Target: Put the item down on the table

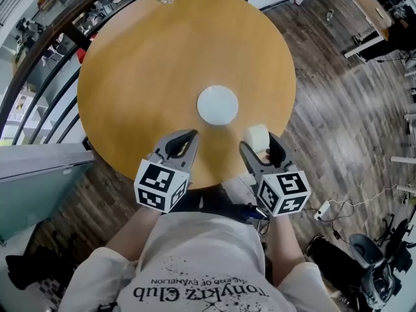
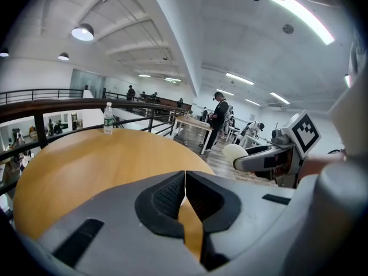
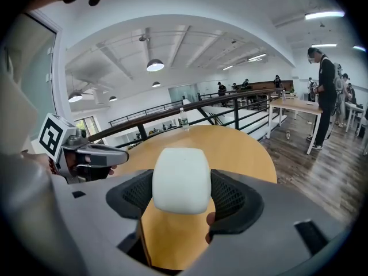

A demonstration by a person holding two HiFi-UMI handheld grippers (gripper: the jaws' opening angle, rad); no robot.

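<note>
Right gripper view: right tongs [image 3: 182, 184] clamp white item [image 3: 181, 174]; left tongs [image 2: 185, 180] closed, empty

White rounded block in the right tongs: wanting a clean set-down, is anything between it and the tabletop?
Nothing visible. The white rounded block in the right tongs hangs over bare wood of the round table; the flat white disc lies apart, nearer the centre.

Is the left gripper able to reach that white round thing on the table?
Probably yes: only table lies between the left gripper and the white disc, though its fingers are shut.
</note>
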